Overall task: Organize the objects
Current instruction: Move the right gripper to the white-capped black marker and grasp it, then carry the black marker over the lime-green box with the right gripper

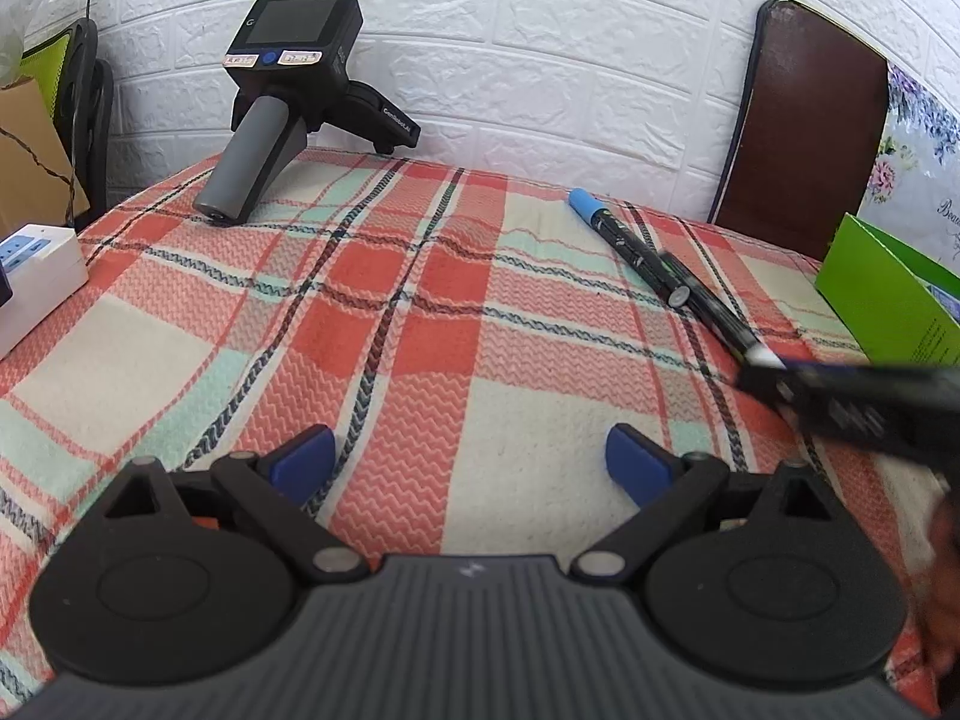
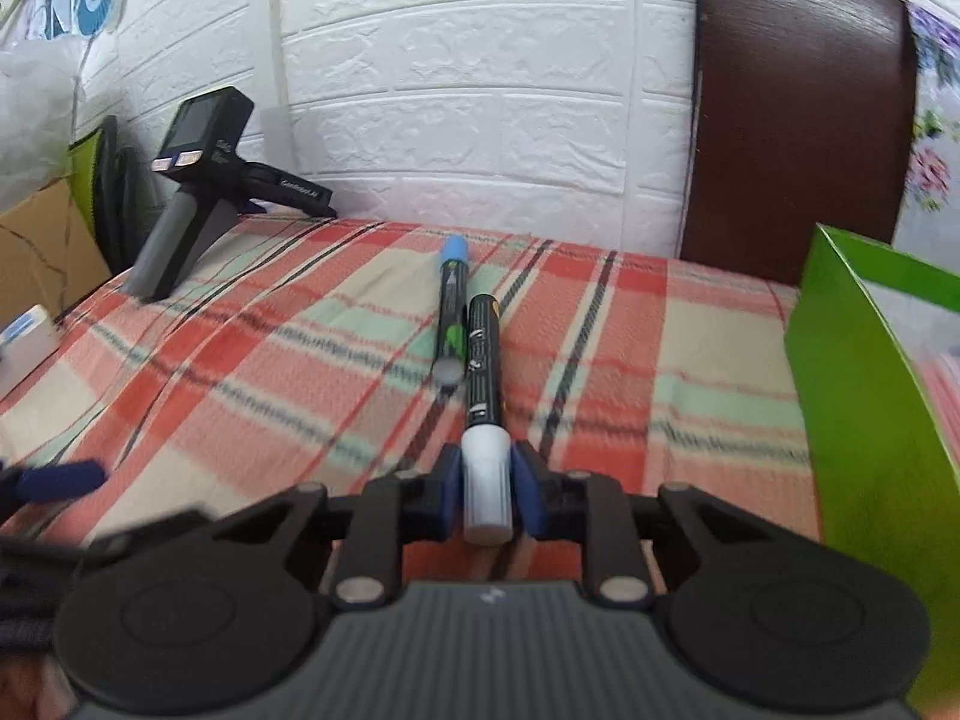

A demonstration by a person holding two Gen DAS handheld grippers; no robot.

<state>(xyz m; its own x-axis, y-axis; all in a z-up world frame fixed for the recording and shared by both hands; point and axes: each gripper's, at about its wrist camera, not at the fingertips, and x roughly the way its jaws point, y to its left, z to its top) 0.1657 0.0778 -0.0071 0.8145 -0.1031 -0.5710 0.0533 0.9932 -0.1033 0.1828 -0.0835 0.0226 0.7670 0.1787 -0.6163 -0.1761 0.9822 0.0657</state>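
Two black markers lie on the plaid cloth. The white-capped marker points away from me, and my right gripper is shut on its white cap. It also shows in the left wrist view, with the right gripper at its cap. The blue-capped marker lies just left of it, touching it; it also shows in the left wrist view. My left gripper is open and empty above the cloth, left of both markers.
A green box stands at the right, also in the left wrist view. A black handheld device leans at the back left. A white power strip is at the left edge. A brown board leans on the white wall.
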